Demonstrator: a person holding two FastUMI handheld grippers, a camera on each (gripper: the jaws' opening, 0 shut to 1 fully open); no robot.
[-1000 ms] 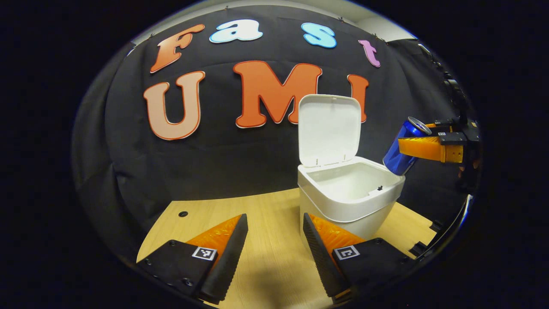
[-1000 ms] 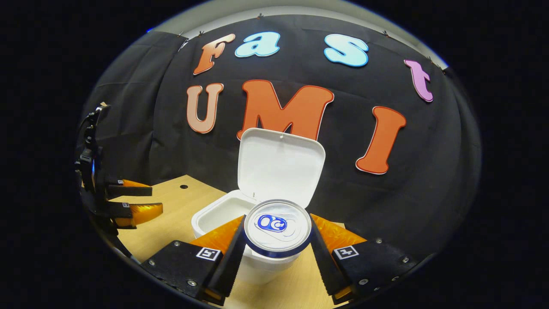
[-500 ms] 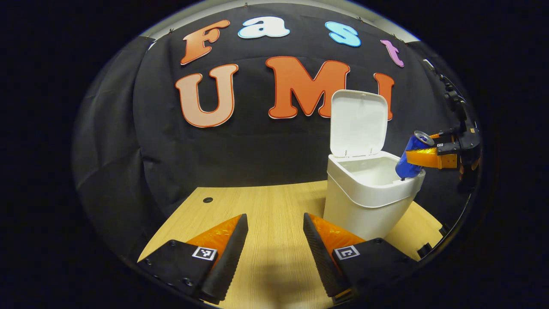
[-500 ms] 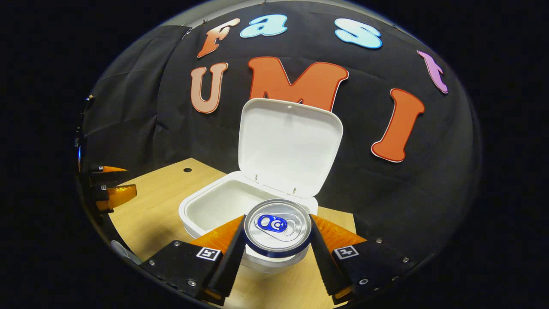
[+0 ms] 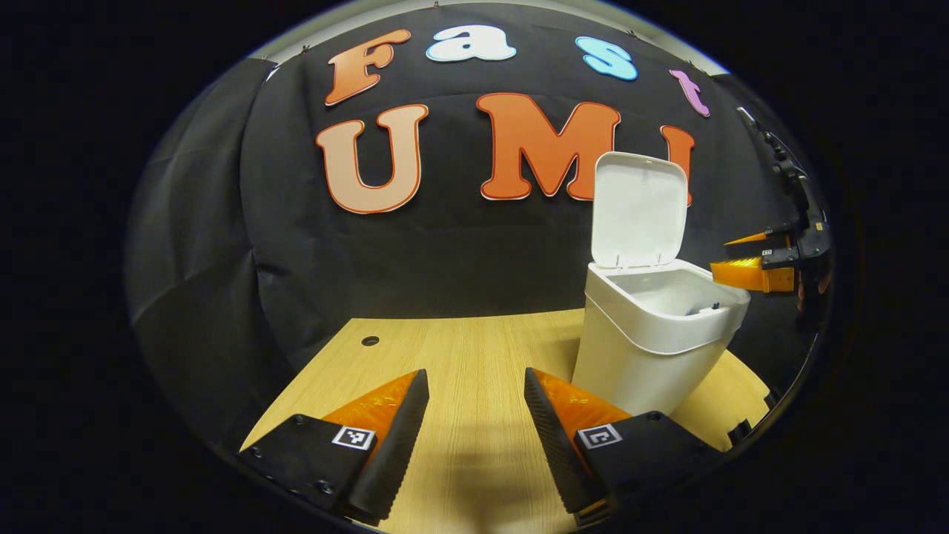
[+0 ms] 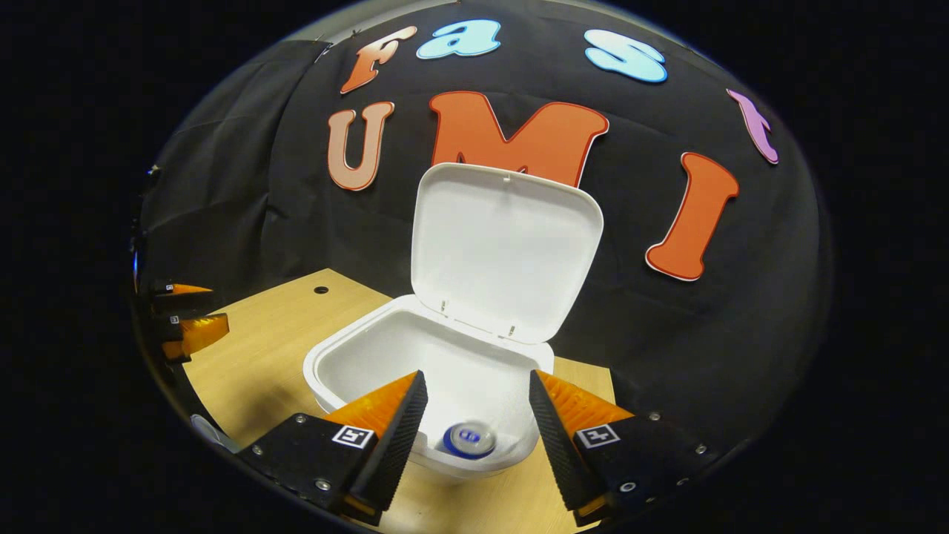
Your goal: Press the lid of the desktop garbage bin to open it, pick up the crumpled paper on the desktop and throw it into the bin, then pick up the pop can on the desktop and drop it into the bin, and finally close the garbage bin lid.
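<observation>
Pop can (image 6: 468,440) inside bin (image 6: 356,356). Lid (image 6: 504,252) upright: light, stiff, hinged; press top edge. Right tool (image 6: 474,415) apart, empty; left tool (image 5: 474,415) apart above counter (image 5: 460,356).

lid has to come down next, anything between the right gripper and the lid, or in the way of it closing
Nothing visible. The right gripper is open above the bin, with the upright lid straight ahead across the opening. The can lies deep inside, below the rim.

Even overhead light, sharp focus, soft shadows on table (image 5: 460,356), strong fisheye bending at edges
</observation>
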